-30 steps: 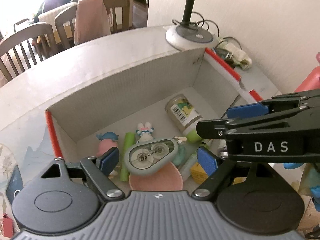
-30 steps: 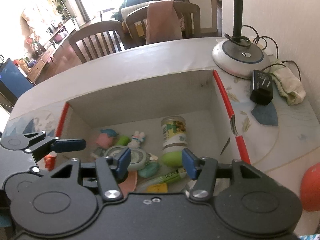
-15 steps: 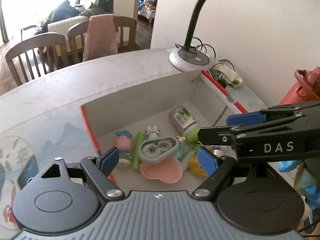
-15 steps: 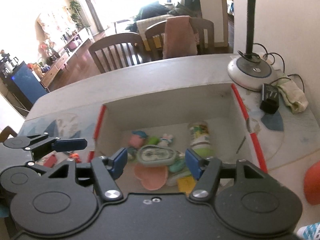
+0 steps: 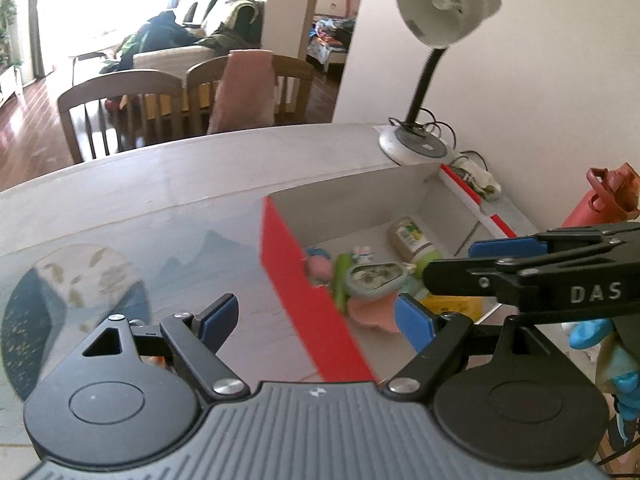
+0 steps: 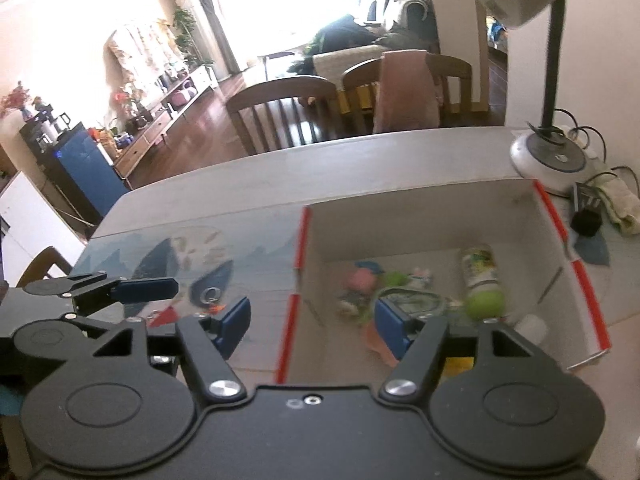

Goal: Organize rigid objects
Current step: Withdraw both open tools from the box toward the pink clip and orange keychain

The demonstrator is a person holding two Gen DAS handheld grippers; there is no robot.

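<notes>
Both tools gape empty, the right tool (image 6: 310, 326) just widened; loose trinkets (image 6: 208, 304) lie on the worktop left of the box (image 6: 576, 276), nearer the left tool (image 5: 316, 314)

I'm looking at a pale grey table (image 6: 360, 164) carrying a red-edged white cardboard box (image 6: 420, 216), a white lamp base (image 6: 548, 158), a black plug adapter (image 6: 586, 216) and a crumpled cloth (image 6: 622, 204).
</notes>
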